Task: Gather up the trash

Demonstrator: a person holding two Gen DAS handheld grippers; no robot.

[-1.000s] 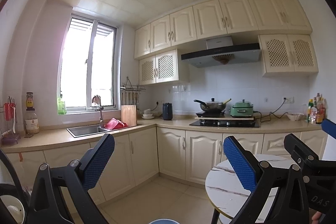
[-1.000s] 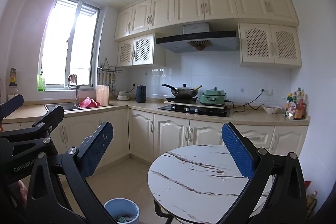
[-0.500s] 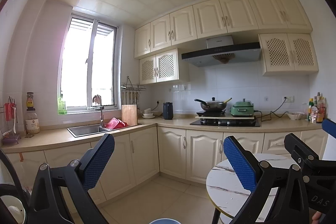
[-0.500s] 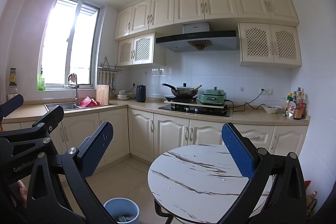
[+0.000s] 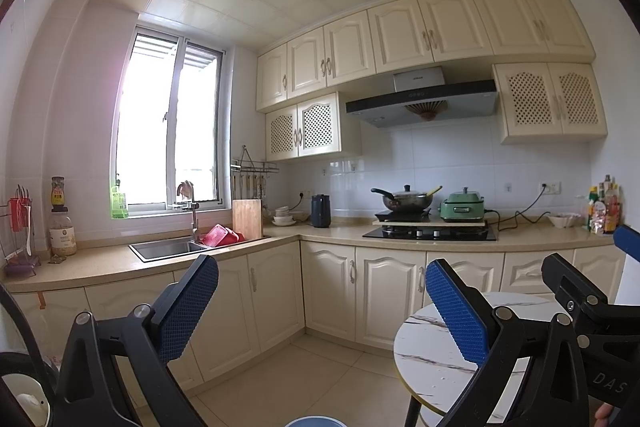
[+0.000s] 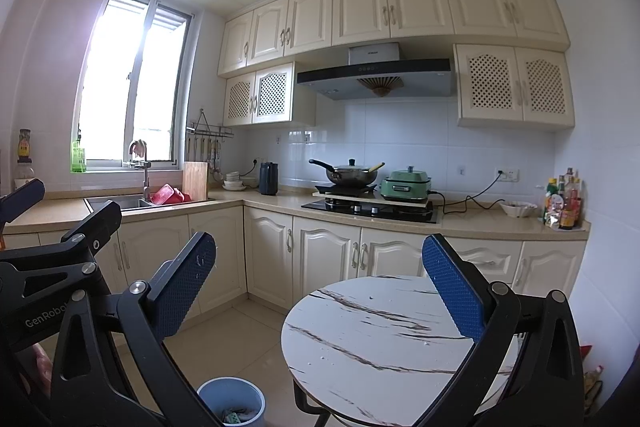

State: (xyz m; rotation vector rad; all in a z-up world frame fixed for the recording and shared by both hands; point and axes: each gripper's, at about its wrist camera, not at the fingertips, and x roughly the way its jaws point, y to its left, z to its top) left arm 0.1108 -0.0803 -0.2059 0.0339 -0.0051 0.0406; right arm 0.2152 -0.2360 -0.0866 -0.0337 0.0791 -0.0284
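We are holding both grippers, left [image 5: 320, 307] and right [image 6: 320, 283], spread wide and empty; blue bin [image 6: 232, 401] sitting beside the round table [image 6: 384, 339]; judging we are searching; no loose trash visible.

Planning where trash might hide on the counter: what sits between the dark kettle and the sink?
In the right wrist view, stacked white bowls and an upright wooden cutting board sit between the dark kettle and the sink.
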